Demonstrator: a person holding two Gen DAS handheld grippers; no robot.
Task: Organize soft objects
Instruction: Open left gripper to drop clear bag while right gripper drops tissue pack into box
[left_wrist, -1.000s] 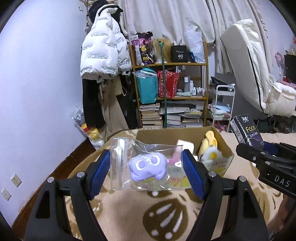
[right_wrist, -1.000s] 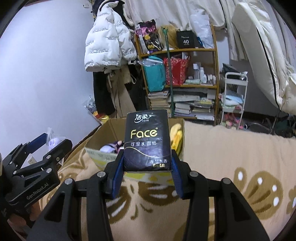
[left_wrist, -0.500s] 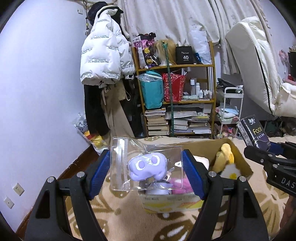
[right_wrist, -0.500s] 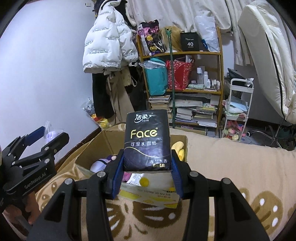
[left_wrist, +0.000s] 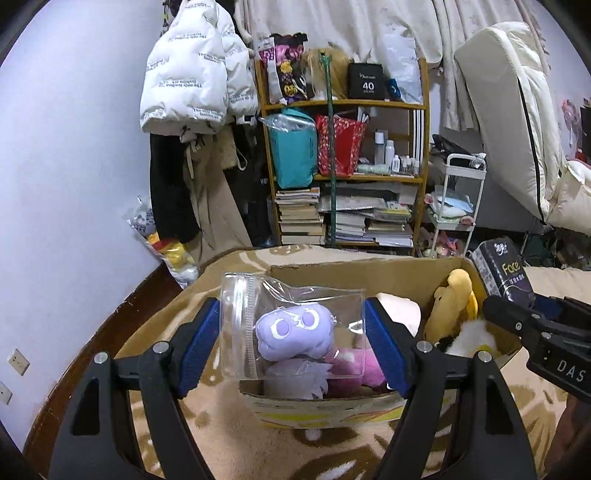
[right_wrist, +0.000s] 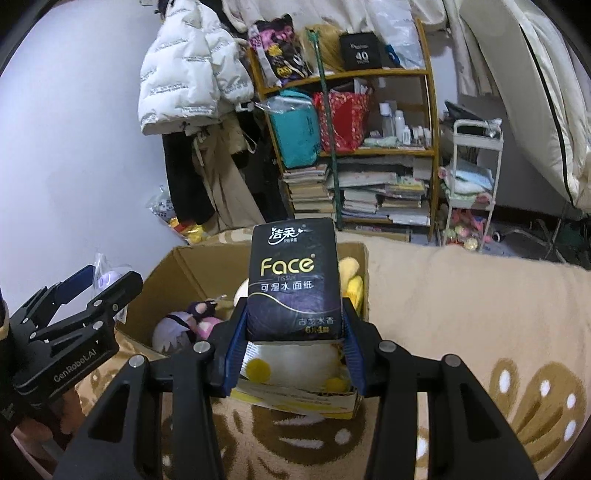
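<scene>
Plush (left_wrist: 293, 334) in a clear zip bag (left_wrist: 291, 328) sits clamped between the blue pads of the left gripper (left_wrist: 291, 343), held in the air over the near edge of the open cardboard box (left_wrist: 369, 273). The pads press the bag's two side edges, zip strip to the left. The bag looks light and slick, and its film buckles near the top, so I judge it could slide or fold under a hard squeeze; taking it by the sides with the soft toy in the middle seems the safest hold, since the plush gives and springs back.

The right gripper (right_wrist: 293, 339) is closed on a black tissue pack (right_wrist: 293, 280), upright, label facing the camera, pinched low on its two narrow sides. It also hangs above the box, toward the right end. The pack looks light and squashy under a smooth wrapper; a low grip leaves the top free to tip, though it stands straight now.

Inside the box lie other soft toys: a purple one (right_wrist: 173, 328), a pink one (left_wrist: 354, 365), a yellow one (left_wrist: 452, 302) and a white one with yellow spots (right_wrist: 291, 360). The box rests on a beige patterned blanket (right_wrist: 461, 295). Both items look ready to be dropped in.
</scene>
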